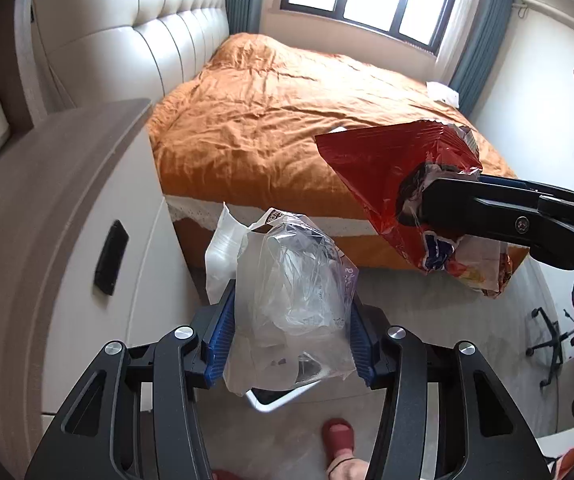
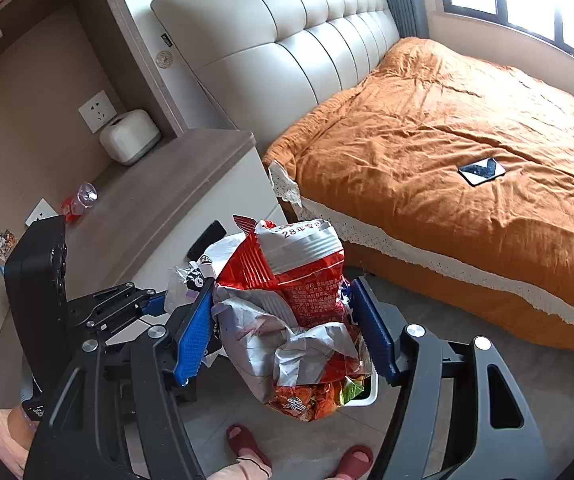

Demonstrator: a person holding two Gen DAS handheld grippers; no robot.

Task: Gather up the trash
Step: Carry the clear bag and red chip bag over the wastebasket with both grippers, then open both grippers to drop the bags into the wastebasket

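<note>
Below both grippers sits a white bin (image 2: 369, 394). Left gripper (image 1: 291, 316) pinches a clear plastic bag (image 1: 295, 300); right gripper (image 2: 287, 328) pinches a red snack wrapper (image 2: 295, 280) (directly above the bin).

White bin (image 1: 271, 400) beneath the clear bag (image 1: 291, 304) mostly hidden; red slippers (image 2: 247, 444) cut off by frame edge.

The duvet (image 2: 447, 128) was burnt orange, with a white lace edge. The headboard (image 2: 287, 40) was cream. The snack bag (image 2: 299, 280) was red and silver with white print. The plastic bag (image 1: 291, 292) was clear. The pads (image 2: 195, 332) were blue. The slippers (image 2: 247, 442) looked dark red.
</note>
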